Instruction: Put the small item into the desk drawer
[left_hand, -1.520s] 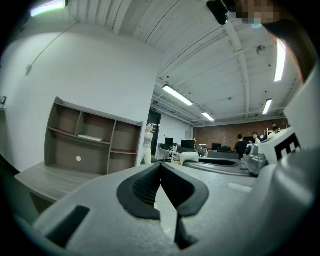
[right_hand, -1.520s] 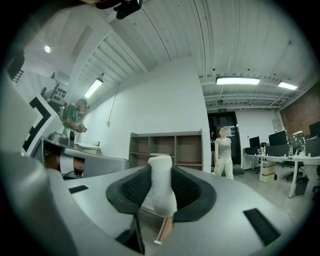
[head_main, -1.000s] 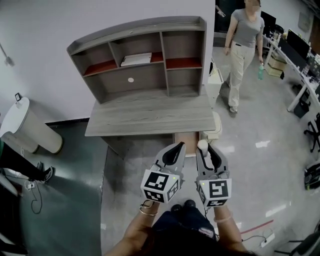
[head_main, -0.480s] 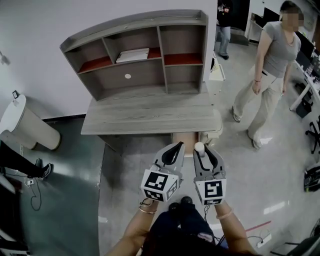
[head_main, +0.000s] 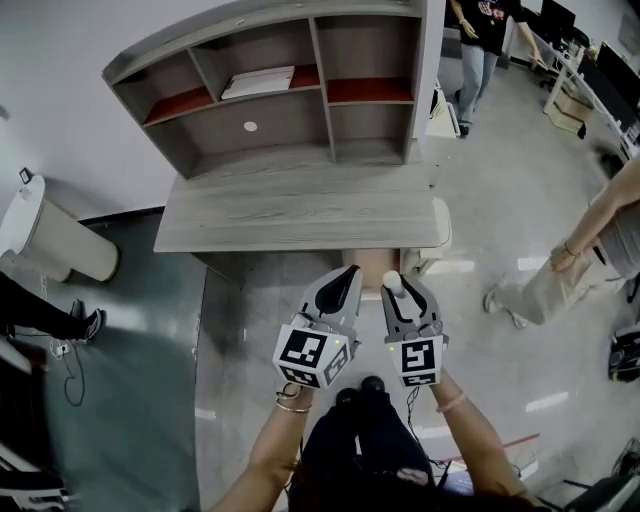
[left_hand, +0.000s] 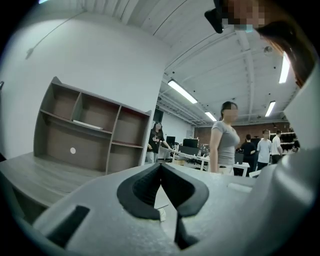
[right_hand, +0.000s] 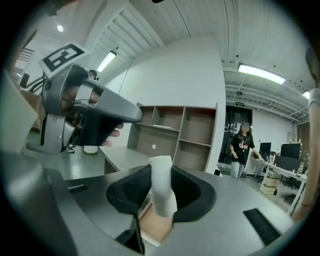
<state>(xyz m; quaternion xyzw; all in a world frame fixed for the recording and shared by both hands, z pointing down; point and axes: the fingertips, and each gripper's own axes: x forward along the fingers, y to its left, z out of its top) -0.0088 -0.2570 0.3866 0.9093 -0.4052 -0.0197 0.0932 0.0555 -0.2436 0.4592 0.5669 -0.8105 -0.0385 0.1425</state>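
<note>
My right gripper clamps the small white item upright at mid-body, just above the open drawer. My left gripper is closed and empty. The item appears light and slightly soft, so I keep the clamping force moderate.

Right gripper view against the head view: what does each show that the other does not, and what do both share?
Only the right gripper view: the ceiling lamps, and up close the dark pads gripping the upright small white item. Only the head view: the bracelet, the floor cable and the marker cube on the right gripper. Both: the desk with its shelf unit, the left gripper, the item, and a person in black.
</note>
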